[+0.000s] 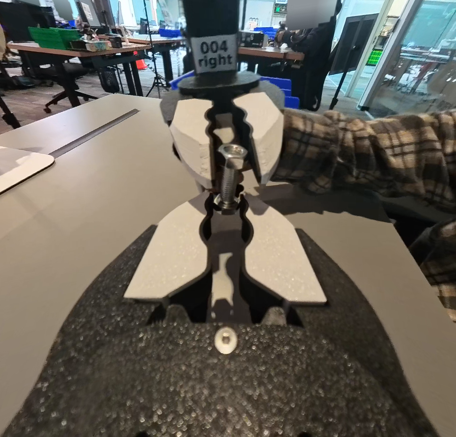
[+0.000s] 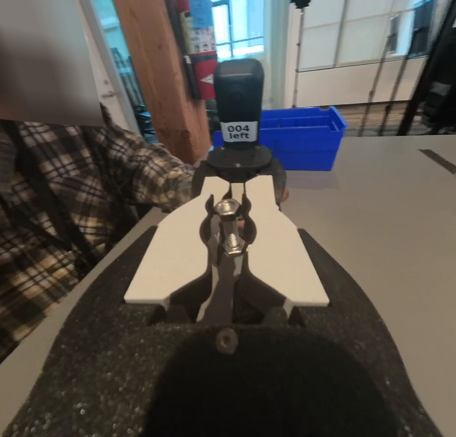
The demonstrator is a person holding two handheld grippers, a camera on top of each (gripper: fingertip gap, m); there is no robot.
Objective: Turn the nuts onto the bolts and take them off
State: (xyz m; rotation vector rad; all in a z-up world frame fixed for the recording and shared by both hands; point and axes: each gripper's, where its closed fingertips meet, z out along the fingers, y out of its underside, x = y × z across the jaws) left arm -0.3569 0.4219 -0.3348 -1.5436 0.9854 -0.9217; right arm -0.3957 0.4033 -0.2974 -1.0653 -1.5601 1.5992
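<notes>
1. The left tool (image 1: pixel 228 203) is pinching the bolt (image 1: pixel 227 180) by its head and the right tool (image 2: pixel 234 249) is pinching the nut (image 1: pixel 232 151), both above the surface (image 1: pixel 98 178).
2. Twisting off-axis is risking jammed threads, or the nut slipping free and dropping.

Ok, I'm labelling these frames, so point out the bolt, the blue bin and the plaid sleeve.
bolt (image 1: pixel 228 180): left wrist view, threaded shaft.
blue bin (image 2: pixel 308 148): right wrist view, front wall.
plaid sleeve (image 1: pixel 357 151): left wrist view, forearm.

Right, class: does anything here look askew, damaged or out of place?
Nothing stands out. The bolt runs straight between the left gripper and the right gripper, each shut on one hex end, above the grey table. Which end is the nut is unclear.
</notes>
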